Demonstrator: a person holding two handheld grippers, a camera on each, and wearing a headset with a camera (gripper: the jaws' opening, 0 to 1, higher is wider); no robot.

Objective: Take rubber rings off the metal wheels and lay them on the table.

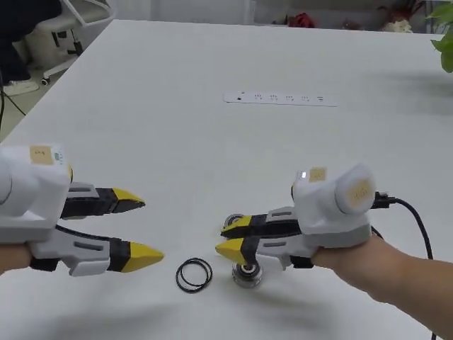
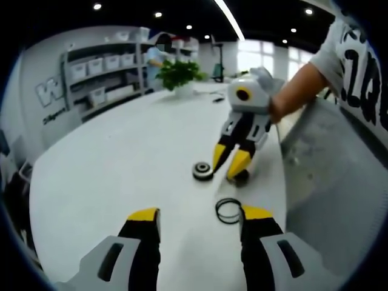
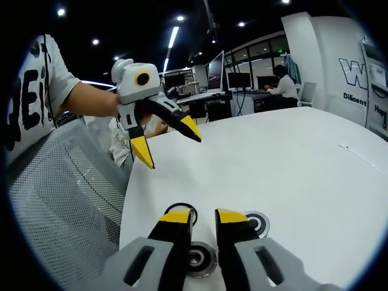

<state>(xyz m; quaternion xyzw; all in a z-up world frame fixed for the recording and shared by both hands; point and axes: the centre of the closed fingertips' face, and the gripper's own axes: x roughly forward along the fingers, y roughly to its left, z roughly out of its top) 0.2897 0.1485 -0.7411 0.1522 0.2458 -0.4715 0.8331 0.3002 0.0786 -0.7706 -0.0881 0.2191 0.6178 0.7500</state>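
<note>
The left gripper (image 1: 145,228) hangs over the near left part of the bench (image 1: 212,156) with its jaws spread wide and nothing between them. The right gripper (image 1: 228,237) is low by the near edge, pointing left. Its jaws stand a small gap apart, and I can't see them clamped on anything.

The rings (image 1: 194,275) are thin black loops lying flat and overlapping on the bench near its near edge. They sit between the two grippers, just left of the wheel (image 1: 247,275). That wheel sits on the bench right under the right gripper's nearer jaw. In the right gripper view it shows low down in the gap between the jaws (image 3: 200,257), and the rings (image 3: 180,211) lie just past the left jaw tip.

A second wheel (image 2: 202,171) rests flat on the bench just beside the right gripper's other jaw, on the side away from the near edge.

A white power strip (image 1: 279,98) lies toward the far edge, well apart from the work, and a plant (image 1: 446,42) stands at the far right corner.
</note>
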